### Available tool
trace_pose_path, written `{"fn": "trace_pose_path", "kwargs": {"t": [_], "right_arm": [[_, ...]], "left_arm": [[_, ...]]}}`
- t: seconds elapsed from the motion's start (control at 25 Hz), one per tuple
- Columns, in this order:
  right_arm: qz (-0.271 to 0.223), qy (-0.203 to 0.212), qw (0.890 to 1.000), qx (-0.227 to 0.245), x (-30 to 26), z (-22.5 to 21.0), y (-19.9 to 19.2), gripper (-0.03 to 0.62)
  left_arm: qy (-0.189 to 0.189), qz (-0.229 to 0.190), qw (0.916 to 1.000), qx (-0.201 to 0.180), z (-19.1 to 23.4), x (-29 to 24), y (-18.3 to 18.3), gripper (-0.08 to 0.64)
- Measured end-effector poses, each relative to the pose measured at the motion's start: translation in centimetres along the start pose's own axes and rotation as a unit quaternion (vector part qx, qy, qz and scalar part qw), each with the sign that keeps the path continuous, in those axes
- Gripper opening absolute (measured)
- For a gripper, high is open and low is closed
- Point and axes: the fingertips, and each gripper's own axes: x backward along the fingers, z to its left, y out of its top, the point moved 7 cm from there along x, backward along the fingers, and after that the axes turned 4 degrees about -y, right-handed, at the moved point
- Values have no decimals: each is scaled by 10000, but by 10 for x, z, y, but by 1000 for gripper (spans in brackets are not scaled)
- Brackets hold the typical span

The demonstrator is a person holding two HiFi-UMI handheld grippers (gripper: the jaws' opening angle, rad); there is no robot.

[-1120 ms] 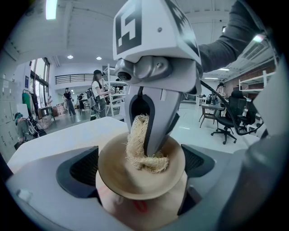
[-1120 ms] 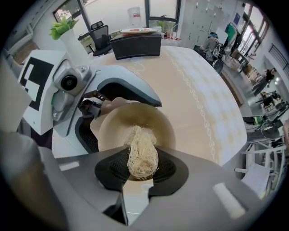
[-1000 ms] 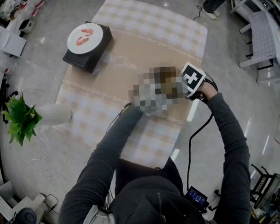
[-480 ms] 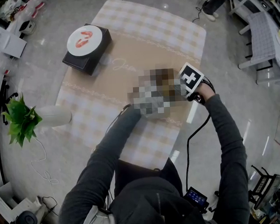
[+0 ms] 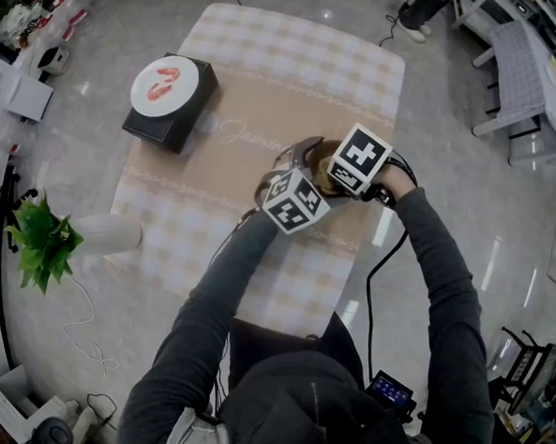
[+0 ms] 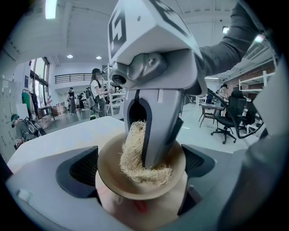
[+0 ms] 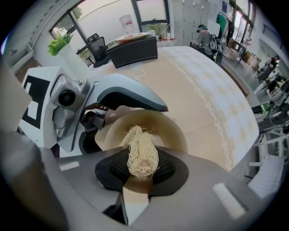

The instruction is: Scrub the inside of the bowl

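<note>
While the left claw (image 6: 141, 164) is clamped on the sides of the tan bowl (image 6: 113, 173) over the checked tabletop (image 5: 278, 66), the right claw (image 7: 141, 170) is closed tight on a pale, stringy scrubber (image 7: 141, 153). The scrubber presses against the bowl's inner wall.

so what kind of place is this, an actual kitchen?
Probably not. It looks like an open-plan office or lab hall: office chairs at desks, a railed mezzanine with people walking about below it, and one cloth-covered table standing alone on a polished floor.
</note>
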Motion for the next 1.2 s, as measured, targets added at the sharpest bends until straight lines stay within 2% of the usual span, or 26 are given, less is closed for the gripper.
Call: {"fn": "trace_pose_path", "kwargs": {"t": [0.32, 0.56, 0.72, 0.88, 1.04, 1.12, 1.2], "right_arm": [[250, -368, 9979, 470, -4, 13, 12, 87], [-38, -269, 9996, 76, 0, 7, 7, 87], [-193, -529, 9984, 95, 3, 11, 3, 89], [-421, -694, 9967, 65, 5, 15, -2, 89], [-679, -987, 9928, -53, 19, 12, -13, 89], [-1037, -1007, 9893, -173, 31, 13, -17, 89], [-1564, -1045, 9814, -373, 51, 14, -21, 91]], "left_arm": [[20, 48, 10000, 6, 0, -1, -3, 570], [56, 278, 9996, 73, 1, -2, -2, 574], [106, 386, 9981, 468, 0, 2, -3, 571], [228, 202, 9935, 1092, -4, 24, 0, 568], [513, 123, 9892, 1365, -11, 42, -2, 566], [638, 30, 9878, 1420, -16, 51, 2, 560], [697, -193, 9870, 1433, -22, 59, 13, 538]]}}
